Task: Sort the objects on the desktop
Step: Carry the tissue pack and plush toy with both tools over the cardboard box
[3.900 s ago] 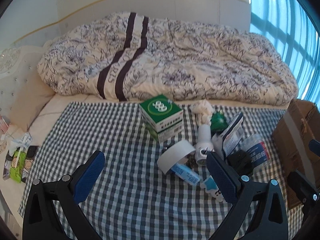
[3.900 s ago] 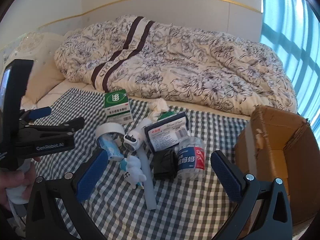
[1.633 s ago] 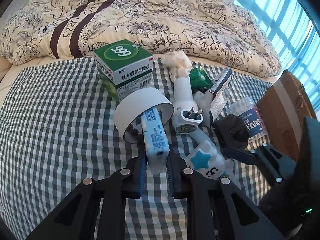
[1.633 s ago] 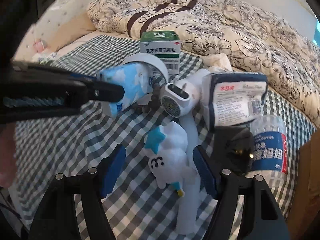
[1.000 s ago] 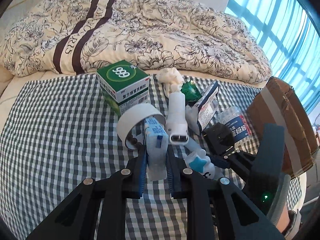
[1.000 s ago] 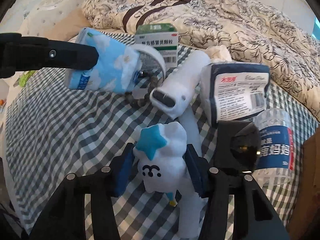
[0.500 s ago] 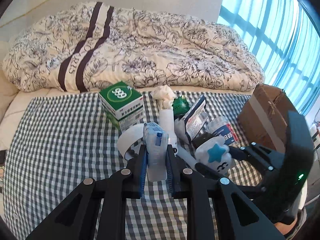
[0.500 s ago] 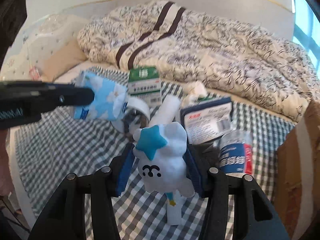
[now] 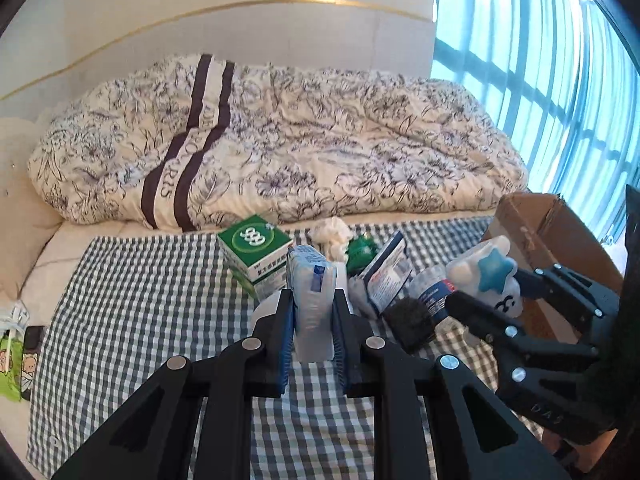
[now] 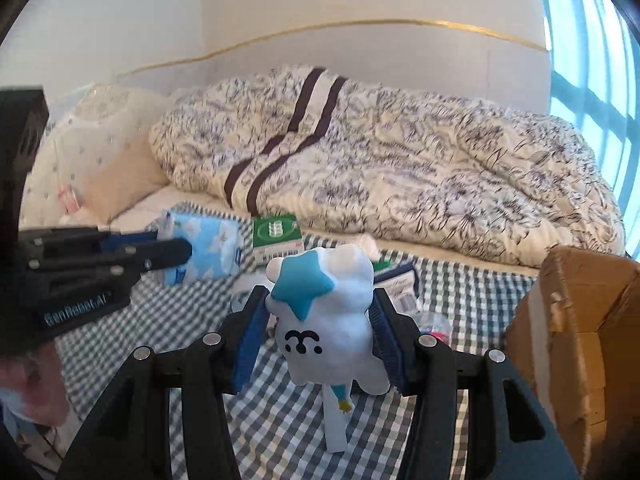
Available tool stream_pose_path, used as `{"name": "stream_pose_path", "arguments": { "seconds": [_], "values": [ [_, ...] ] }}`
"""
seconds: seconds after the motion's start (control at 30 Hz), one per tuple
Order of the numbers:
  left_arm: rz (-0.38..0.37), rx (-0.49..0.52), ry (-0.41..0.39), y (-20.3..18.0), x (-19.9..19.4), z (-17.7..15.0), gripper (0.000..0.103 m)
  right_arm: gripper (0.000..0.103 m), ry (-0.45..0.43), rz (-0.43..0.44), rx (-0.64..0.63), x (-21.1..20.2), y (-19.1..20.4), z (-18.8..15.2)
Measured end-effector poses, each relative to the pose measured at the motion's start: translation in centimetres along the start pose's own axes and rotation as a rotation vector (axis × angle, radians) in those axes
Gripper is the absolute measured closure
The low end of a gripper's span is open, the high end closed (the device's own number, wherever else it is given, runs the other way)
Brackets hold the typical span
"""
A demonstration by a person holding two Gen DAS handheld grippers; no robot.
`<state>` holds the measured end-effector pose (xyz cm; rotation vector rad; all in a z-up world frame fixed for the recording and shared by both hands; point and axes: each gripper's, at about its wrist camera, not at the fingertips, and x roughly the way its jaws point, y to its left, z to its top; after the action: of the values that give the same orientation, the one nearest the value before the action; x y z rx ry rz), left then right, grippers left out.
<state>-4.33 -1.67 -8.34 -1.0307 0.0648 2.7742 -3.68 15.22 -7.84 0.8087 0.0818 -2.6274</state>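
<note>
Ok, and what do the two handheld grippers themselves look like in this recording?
Both are alike: the left gripper and right gripper have matte black angular frames with triangular cut-outs, silver round screw heads, and blue ribbed pads lining the fingers. The left gripper's side carries pale lettering, seemingly "GenRobot.AI". No cables are visible, and no sleeve can be made out.

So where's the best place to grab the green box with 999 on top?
Probably take the green box by its two flat opposite side walls, with the jaws coming straight down from above. It sits flat on the checked cloth with its logo face up and uncovered. Its left side has open cloth, while other things crowd its right.
</note>
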Motion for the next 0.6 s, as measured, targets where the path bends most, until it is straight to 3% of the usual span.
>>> {"name": "stream_pose_path", "arguments": {
  "seconds": [0.33,0.6],
  "values": [
    [0.027,0.018,-0.106,-2.0,-3.2,1.9,0.085,0.052,-0.119,-0.041,0.013,-4.7,-1.5,1.7],
    [0.020,0.054,-0.139,-4.1,-4.6,2.4,0.085,0.052,-0.205,-0.061,0.049,-8.2,-3.1,2.7]
  ]
}}
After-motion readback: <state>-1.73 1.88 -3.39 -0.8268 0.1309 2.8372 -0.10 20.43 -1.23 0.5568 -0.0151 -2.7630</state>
